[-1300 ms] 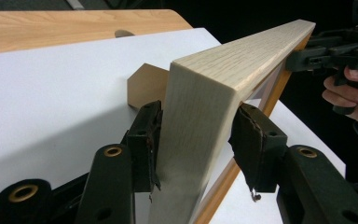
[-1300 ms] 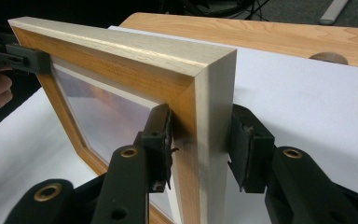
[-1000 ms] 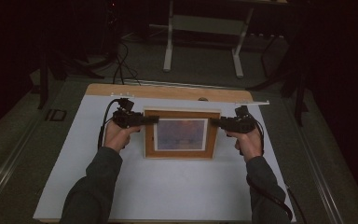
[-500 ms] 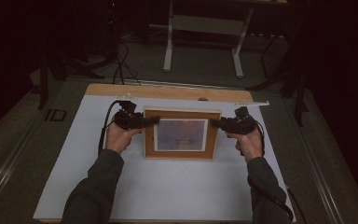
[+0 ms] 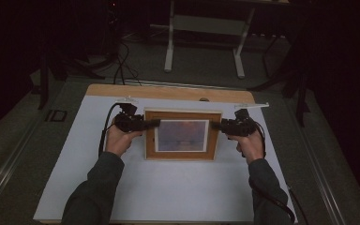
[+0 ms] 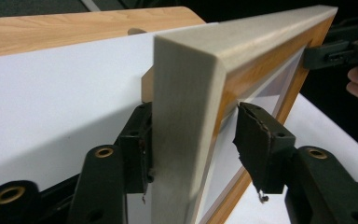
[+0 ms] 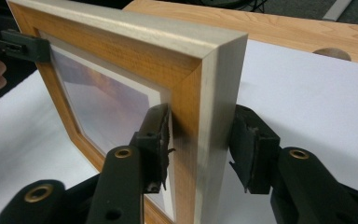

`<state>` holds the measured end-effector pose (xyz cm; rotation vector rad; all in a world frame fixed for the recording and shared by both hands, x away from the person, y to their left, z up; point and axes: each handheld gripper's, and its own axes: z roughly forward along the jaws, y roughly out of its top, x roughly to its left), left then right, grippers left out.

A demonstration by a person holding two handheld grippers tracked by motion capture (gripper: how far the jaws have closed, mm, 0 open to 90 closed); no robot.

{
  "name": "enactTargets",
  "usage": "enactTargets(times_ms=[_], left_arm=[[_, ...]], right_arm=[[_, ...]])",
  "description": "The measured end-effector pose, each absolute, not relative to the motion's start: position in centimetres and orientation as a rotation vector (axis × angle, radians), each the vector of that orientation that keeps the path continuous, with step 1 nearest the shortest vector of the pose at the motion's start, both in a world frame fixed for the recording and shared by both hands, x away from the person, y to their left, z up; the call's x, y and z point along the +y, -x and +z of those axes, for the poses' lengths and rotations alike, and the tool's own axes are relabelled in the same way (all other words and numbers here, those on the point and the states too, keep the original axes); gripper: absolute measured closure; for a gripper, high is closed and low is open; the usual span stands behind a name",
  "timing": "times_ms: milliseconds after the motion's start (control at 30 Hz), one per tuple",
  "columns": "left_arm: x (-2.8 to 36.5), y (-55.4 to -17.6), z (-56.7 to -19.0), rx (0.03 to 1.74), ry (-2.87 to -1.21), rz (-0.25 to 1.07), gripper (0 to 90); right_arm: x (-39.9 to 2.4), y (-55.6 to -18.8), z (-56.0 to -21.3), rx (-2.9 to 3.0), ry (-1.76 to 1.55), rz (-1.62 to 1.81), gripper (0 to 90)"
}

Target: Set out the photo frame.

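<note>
A wooden picture frame (image 5: 183, 154) with a pale outer edge stands propped on the white sheet (image 5: 168, 192), its picture facing the person. My left gripper (image 5: 153, 123) reaches in at the frame's left side. In the left gripper view the frame (image 6: 191, 70) sits between the jaws of the left gripper (image 6: 193, 126); one pad lies against its back and a gap shows at the other. My right gripper (image 5: 215, 125) is at the frame's right side. In the right gripper view the frame (image 7: 121, 42) is straddled loosely by the right gripper (image 7: 200, 121). Both pairs of jaws have just been opening.
The white sheet covers most of a wooden tabletop (image 5: 168, 92), whose bare strip runs along the far edge. A white stand's legs (image 5: 201, 47) and cables lie on the dark floor beyond. Open sheet stretches in front of the frame.
</note>
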<state>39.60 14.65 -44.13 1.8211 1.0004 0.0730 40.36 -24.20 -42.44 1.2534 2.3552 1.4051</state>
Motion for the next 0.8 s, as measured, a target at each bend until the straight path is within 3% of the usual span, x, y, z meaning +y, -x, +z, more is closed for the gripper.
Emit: enactTargets(times_ms=[333, 800], left_arm=[[15.0, -39.0, -43.7, 1.0, -1.82, 0.113, 45.3], [16.8, -36.7, -43.1, 1.013, -1.807, 0.207, 44.4]], right_arm=[[-24.7, -39.8, -42.7, 2.365, -1.238, 1.389, 49.3], [-25.9, -38.8, -42.5, 2.383, -1.228, 1.372, 46.3]])
